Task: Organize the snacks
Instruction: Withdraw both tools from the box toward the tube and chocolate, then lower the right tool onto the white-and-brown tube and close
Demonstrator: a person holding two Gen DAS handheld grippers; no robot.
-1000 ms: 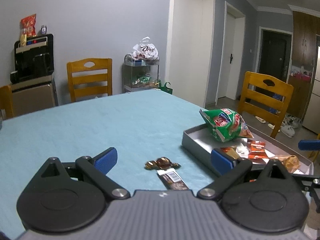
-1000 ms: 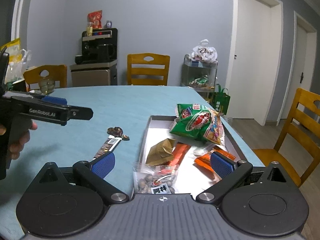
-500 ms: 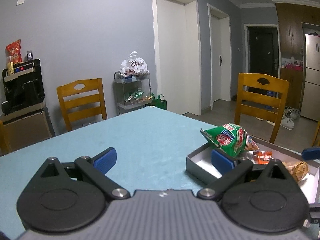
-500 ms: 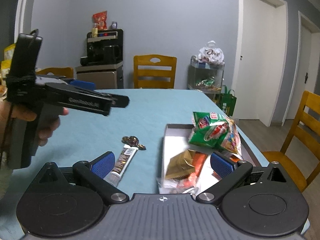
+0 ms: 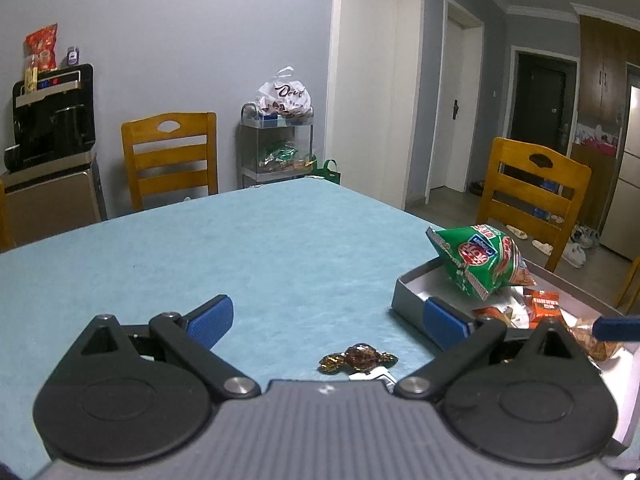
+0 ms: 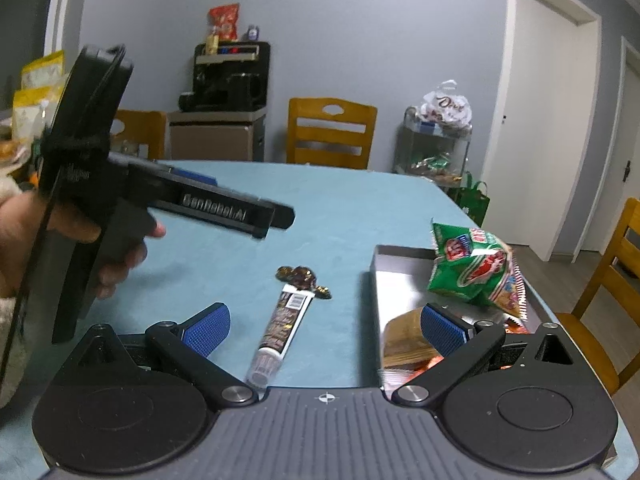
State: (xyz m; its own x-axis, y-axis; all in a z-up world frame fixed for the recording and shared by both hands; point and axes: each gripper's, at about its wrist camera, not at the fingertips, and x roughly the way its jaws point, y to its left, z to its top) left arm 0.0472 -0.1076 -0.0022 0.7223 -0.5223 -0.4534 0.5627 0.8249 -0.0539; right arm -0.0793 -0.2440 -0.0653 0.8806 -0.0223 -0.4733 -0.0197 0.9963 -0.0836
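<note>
A grey tray (image 5: pixel 408 292) (image 6: pixel 396 276) on the blue table holds a green snack bag (image 5: pixel 476 256) (image 6: pixel 472 264), orange packets (image 5: pixel 542 304) and a brown packet (image 6: pixel 404 332). A gold-wrapped candy (image 5: pixel 358 356) (image 6: pixel 298 274) and a long wrapped bar (image 6: pixel 284 324) lie on the table left of the tray. My left gripper (image 5: pixel 326 322) is open and empty just above the candy; its body shows in the right wrist view (image 6: pixel 224 208). My right gripper (image 6: pixel 324 326) is open and empty, over the bar and the tray's near left corner.
Wooden chairs (image 5: pixel 172 156) (image 5: pixel 532 192) stand at the table's far and right sides. A coffee machine on a cabinet (image 5: pixel 48 120) and a wire cart with snack bags (image 5: pixel 280 140) stand by the wall. Yellow bags (image 6: pixel 36 88) stand at the far left.
My left gripper tilted up, then came back down over the gold candy. My right gripper shifted left, from over the tray to over the bar.
</note>
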